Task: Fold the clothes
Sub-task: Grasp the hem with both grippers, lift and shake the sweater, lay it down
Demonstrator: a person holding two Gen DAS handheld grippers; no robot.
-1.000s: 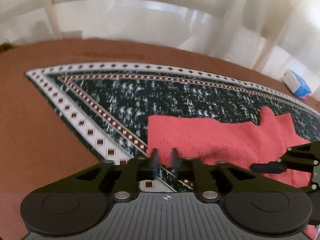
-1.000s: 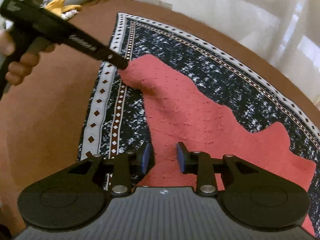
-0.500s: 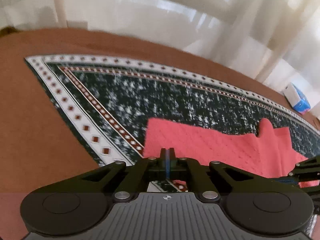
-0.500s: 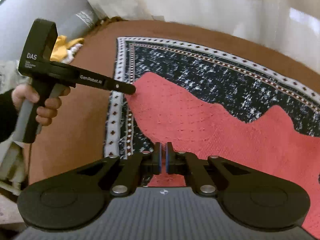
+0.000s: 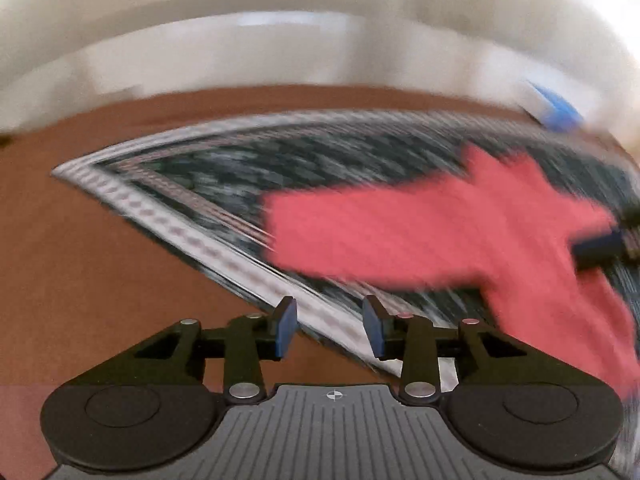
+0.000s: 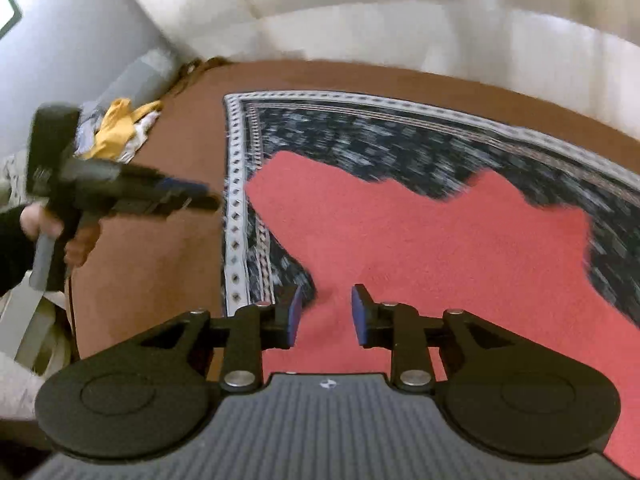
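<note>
A red knitted garment [image 6: 440, 248] lies flat on a dark patterned cloth with a white border [image 6: 234, 216]. In the left wrist view, which is blurred by motion, the red garment [image 5: 420, 232] sits ahead and to the right. My left gripper [image 5: 330, 328] is open with nothing between its fingers, above the cloth's white border [image 5: 224, 252] and short of the garment. My right gripper [image 6: 326, 316] is open over the garment's near edge, holding nothing. The left gripper [image 6: 192, 198] shows at the left of the right wrist view, held in a hand [image 6: 40, 222], off the garment.
The patterned cloth rests on a brown surface [image 6: 160, 248]. A pile of yellow and white clothes [image 6: 120, 128] lies at the far left corner. A blue and white box [image 5: 556, 112] sits at the far right. White curtains [image 6: 400, 12] hang behind.
Both grippers were shut on the garment's edge half a second ago and now stand open. The left gripper has pulled back to the left, away from the garment, which lies flat.
</note>
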